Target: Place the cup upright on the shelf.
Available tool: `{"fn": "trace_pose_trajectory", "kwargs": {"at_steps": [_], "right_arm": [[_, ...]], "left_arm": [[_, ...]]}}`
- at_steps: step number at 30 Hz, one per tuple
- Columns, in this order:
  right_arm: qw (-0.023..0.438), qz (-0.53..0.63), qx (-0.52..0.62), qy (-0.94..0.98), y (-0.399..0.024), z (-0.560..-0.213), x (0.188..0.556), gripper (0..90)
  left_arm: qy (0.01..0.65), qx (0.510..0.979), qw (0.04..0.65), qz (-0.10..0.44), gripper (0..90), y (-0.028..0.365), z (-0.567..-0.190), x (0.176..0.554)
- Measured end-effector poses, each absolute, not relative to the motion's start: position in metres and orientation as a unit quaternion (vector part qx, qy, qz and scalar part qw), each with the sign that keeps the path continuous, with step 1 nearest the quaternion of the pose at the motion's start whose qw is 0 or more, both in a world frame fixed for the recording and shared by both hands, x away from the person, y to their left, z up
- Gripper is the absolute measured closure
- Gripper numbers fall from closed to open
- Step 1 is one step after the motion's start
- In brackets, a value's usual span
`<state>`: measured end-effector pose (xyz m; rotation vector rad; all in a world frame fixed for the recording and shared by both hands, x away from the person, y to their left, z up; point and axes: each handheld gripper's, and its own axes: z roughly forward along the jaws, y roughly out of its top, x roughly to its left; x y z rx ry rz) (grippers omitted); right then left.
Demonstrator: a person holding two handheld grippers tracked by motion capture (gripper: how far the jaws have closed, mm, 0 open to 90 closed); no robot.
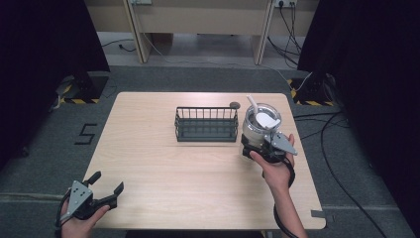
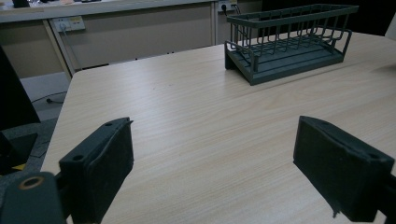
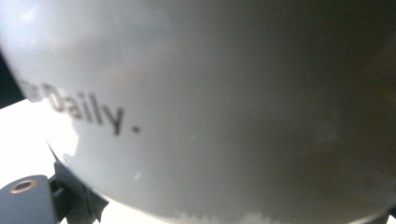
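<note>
Grey carpet and dark curtains are seen around a light wood table filling mid-frame of the high view. Dark wire rack is set centre, slightly above the middle. Just right of it, a glass jar with a white scoop inside is seen, apparently gripped low on its wall by the right gripper; the actual jaw closure is hidden, so a firm hold cannot be confirmed. In the right gripper view the jar wall is pressed right up to the lens, "Daily." print legible. Left gripper is parked at lower left, jaws spread wide, nothing held.

Risks, as judged:
- Smooth curved glass: slip or rotation if clamped lightly.
- Rack close by: could be clipped if the jar is swung left.
- Scoop is loose: could be tipped out if the jar is tilted.
</note>
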<state>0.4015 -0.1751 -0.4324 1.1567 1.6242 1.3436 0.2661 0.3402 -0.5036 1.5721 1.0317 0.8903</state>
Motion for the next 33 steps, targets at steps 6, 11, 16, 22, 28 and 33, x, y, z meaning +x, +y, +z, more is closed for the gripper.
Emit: {"fn": "trace_pose_trajectory", "kwargs": {"at_steps": [6, 11, 16, 22, 28, 33], "right_arm": [[0.358, 0.526, 0.445, 0.630, -0.169, -0.427, 0.405, 9.5], [0.357, 0.529, 0.443, 0.630, -0.164, -0.422, 0.408, 9.5], [0.355, 0.532, 0.440, 0.630, -0.159, -0.420, 0.412, 9.5], [0.352, 0.535, 0.438, 0.630, -0.153, -0.416, 0.415, 9.5], [0.353, 0.538, 0.434, 0.631, -0.147, -0.410, 0.419, 9.5], [0.351, 0.543, 0.431, 0.630, -0.140, -0.405, 0.424, 9.5]], "left_arm": [[0.428, 0.651, 0.507, 0.369, 11.4, 0.340, -0.504, 0.266], [0.428, 0.652, 0.507, 0.368, 11.4, 0.340, -0.504, 0.266], [0.428, 0.651, 0.507, 0.367, 11.4, 0.340, -0.504, 0.266], [0.428, 0.652, 0.508, 0.367, 11.4, 0.340, -0.504, 0.266], [0.428, 0.651, 0.508, 0.368, 11.4, 0.340, -0.503, 0.266], [0.428, 0.651, 0.507, 0.368, 11.5, 0.340, -0.503, 0.266]]}}
